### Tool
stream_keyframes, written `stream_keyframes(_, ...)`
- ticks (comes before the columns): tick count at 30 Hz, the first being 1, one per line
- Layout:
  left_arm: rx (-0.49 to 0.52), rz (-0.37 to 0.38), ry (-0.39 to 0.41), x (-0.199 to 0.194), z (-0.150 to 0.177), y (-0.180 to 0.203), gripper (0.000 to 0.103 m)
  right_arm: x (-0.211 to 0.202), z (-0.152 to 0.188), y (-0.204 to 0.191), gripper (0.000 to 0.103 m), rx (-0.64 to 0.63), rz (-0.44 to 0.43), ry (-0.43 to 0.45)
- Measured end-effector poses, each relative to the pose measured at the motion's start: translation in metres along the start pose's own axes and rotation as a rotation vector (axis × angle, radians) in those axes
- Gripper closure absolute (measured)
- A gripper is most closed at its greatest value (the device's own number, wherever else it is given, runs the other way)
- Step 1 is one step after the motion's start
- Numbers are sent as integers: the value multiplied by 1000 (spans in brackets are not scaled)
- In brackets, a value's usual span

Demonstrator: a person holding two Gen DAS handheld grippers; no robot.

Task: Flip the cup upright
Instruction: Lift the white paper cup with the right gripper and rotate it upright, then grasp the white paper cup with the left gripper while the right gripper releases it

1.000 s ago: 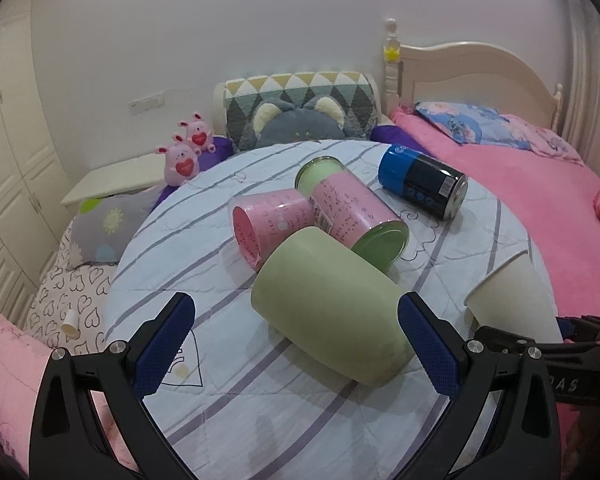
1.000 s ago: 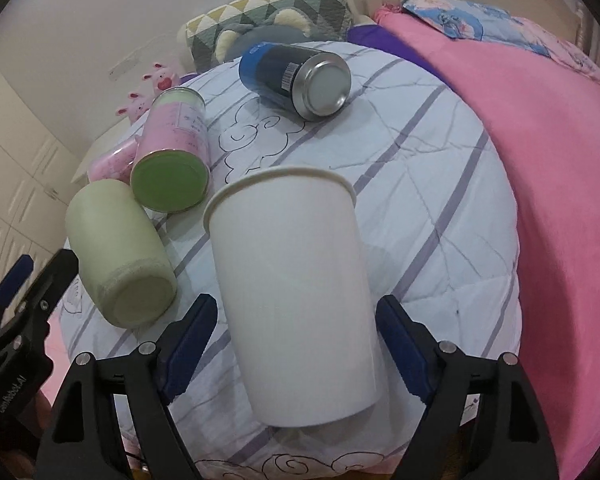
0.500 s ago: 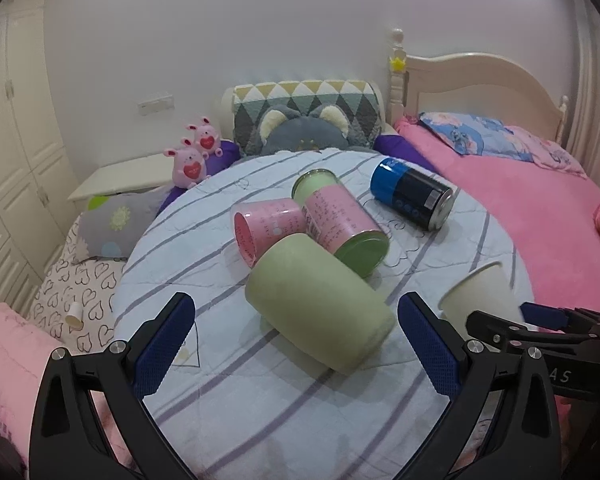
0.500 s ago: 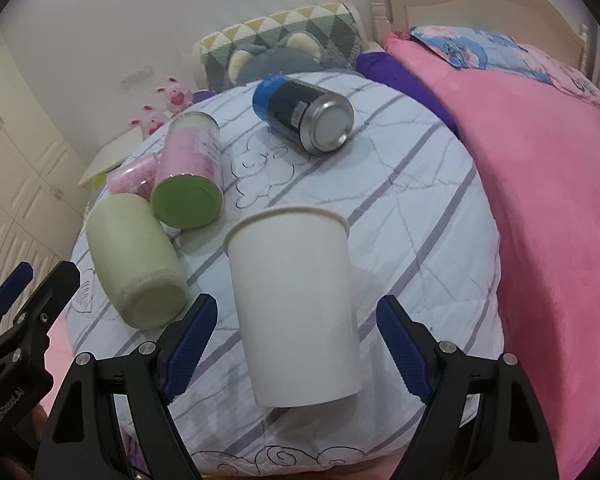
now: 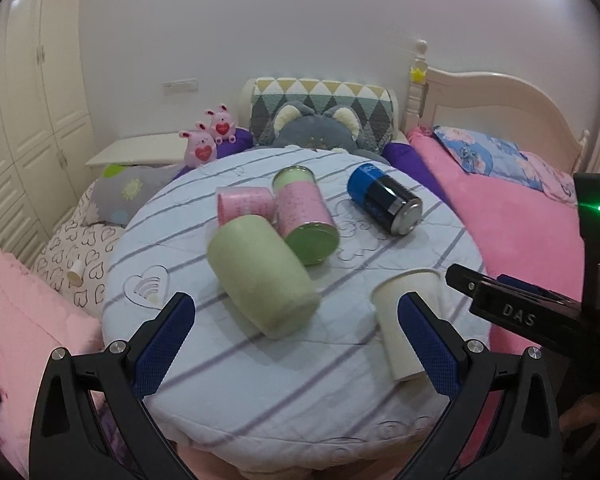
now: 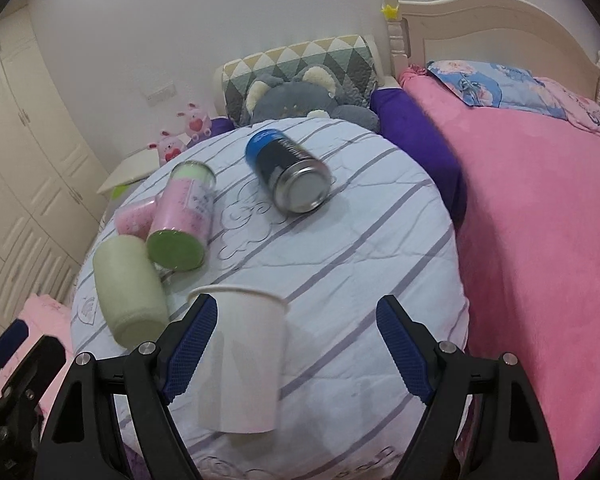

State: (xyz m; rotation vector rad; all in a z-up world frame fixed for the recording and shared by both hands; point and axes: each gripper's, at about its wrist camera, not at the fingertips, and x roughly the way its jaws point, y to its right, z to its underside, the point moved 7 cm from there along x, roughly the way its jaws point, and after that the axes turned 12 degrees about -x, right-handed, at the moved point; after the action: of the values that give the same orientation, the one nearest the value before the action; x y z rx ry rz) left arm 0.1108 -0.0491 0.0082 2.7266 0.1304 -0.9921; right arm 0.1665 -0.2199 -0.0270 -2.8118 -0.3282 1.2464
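White paper cup point(image 6: 242, 360) upright, contents not visible, green cup point(image 5: 260, 276) on its side, left gripper point(image 5: 292, 344) and right gripper point(image 6: 296, 348) both spread apart, holding nothing.

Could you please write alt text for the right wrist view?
A white cup stands upright on the round table by the open right gripper. Behind it lie a green cup, two pink cans and a blue can.
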Motion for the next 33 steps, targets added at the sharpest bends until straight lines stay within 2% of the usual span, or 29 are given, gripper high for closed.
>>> stream_keyframes(4, 17, -7, -20, 4, 7, 24, 0, 3, -3, 19, 20, -21, 11, 8)
stream_keyframes(14, 47, -57, -66, 24, 19, 68, 0, 16, -8, 52, 20, -31, -44, 26)
stream_keyframes(21, 38, -65, -169, 55, 31, 88, 0, 29, -6, 67, 20, -44, -62, 9)
stream_keyframes(29, 38, -143, -226, 86, 34, 90, 0, 40, -11, 83, 20, -52, -74, 3)
stream_keyframes(33, 11, -148, -259, 97, 34, 88, 0, 45, -13, 84, 20, -71, -72, -1)
